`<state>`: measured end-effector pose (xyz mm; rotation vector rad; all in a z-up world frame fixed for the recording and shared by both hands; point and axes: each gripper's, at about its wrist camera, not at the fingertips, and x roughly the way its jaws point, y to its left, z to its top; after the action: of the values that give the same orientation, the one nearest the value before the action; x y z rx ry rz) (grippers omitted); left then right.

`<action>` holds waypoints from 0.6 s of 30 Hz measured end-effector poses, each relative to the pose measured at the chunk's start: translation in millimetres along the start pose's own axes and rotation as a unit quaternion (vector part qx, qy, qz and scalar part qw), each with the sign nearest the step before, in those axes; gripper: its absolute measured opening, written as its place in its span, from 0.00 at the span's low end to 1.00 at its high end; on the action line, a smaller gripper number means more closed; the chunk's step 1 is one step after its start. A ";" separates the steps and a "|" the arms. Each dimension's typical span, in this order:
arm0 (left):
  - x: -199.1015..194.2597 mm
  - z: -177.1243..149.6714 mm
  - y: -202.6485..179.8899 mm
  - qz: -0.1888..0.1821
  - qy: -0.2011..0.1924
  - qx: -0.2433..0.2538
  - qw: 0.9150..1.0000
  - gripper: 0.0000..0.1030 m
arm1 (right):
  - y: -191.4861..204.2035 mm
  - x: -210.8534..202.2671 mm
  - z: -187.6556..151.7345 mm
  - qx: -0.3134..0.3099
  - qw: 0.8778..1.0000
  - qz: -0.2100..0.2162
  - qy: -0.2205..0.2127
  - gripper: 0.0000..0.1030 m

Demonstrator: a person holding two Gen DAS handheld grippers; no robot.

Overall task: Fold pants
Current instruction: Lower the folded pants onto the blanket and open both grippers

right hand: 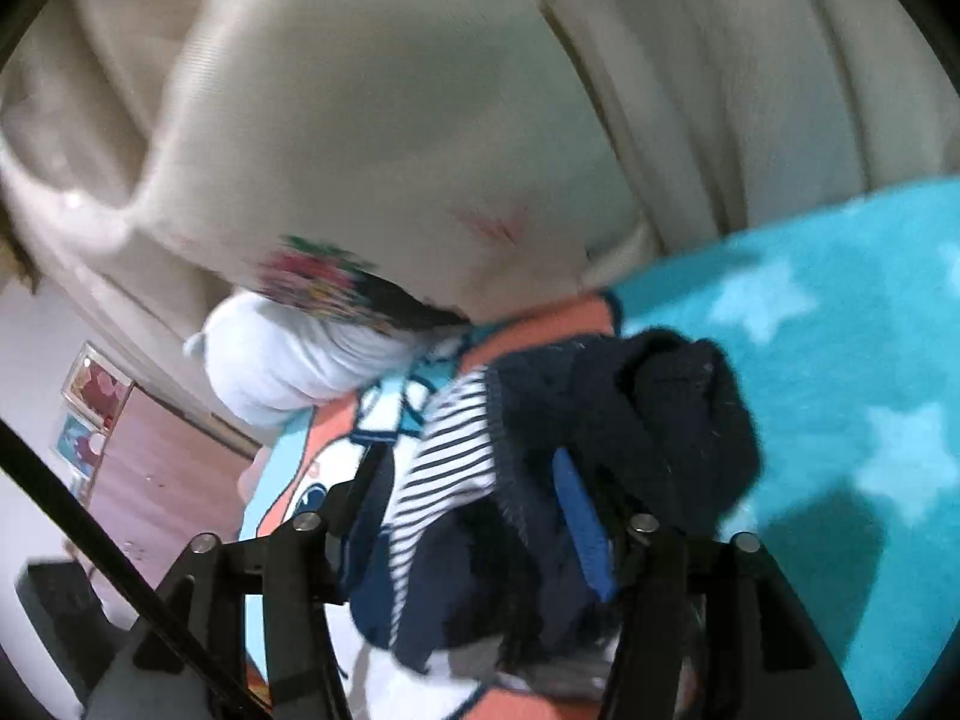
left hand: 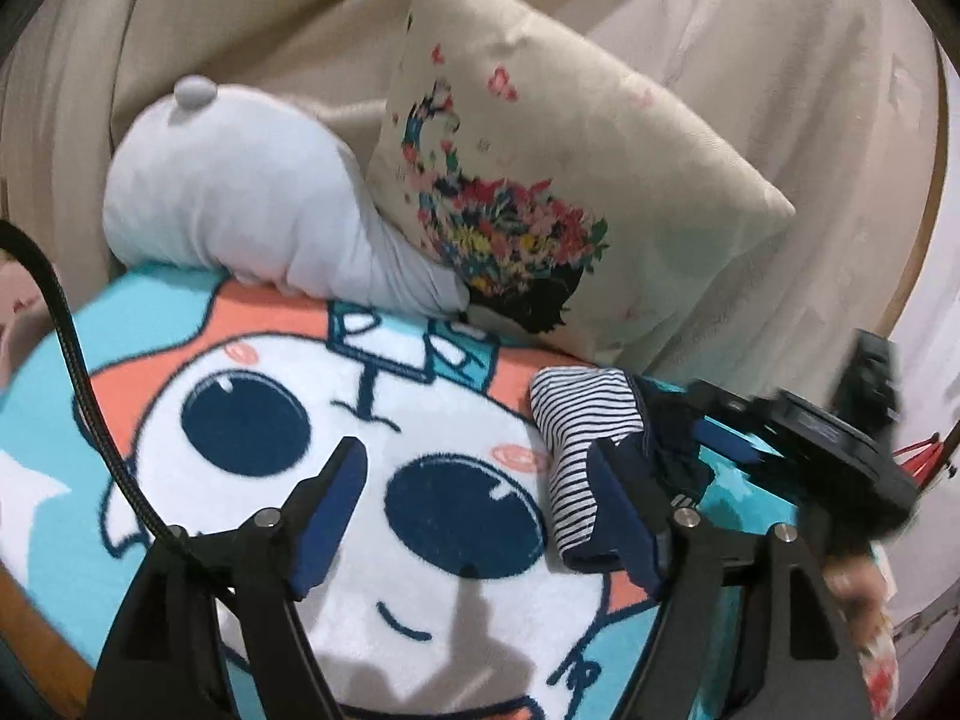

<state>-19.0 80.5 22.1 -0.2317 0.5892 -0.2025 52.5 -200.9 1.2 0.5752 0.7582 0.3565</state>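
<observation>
The pants (left hand: 576, 450) are navy with a navy-and-white striped lining, bunched in a small roll on the cartoon blanket (left hand: 300, 396). My left gripper (left hand: 480, 480) is open and empty, its right finger (left hand: 618, 498) just beside the roll. The right gripper (left hand: 720, 426) reaches into the roll from the right in this view. In the right wrist view the right gripper (right hand: 474, 516) has the bunched pants (right hand: 600, 420) filling the gap between its fingers, and it appears shut on them.
A beige flower-print cushion (left hand: 558, 192) and a white plush pillow (left hand: 252, 198) lie at the blanket's far edge against beige sofa backs (right hand: 720, 90). The teal starred part of the blanket (right hand: 840, 330) lies to the right. Floor and a wall picture (right hand: 96, 390) show at left.
</observation>
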 end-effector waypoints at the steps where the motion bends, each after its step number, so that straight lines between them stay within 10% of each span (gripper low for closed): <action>1: -1.5 -0.1 -3.0 0.004 -0.003 0.004 1.000 0.76 | 6.7 -14.4 -7.1 -0.011 1.000 -0.007 -0.019 0.64; 18: -58.4 -4.3 -23.2 0.075 -0.095 0.017 0.992 0.96 | 19.9 -85.3 -81.7 -0.039 0.992 -0.080 -0.091 0.66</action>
<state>-71.8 72.5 55.6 -0.1700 0.4106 -0.0450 -66.8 -198.4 11.6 0.4626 0.6068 0.1806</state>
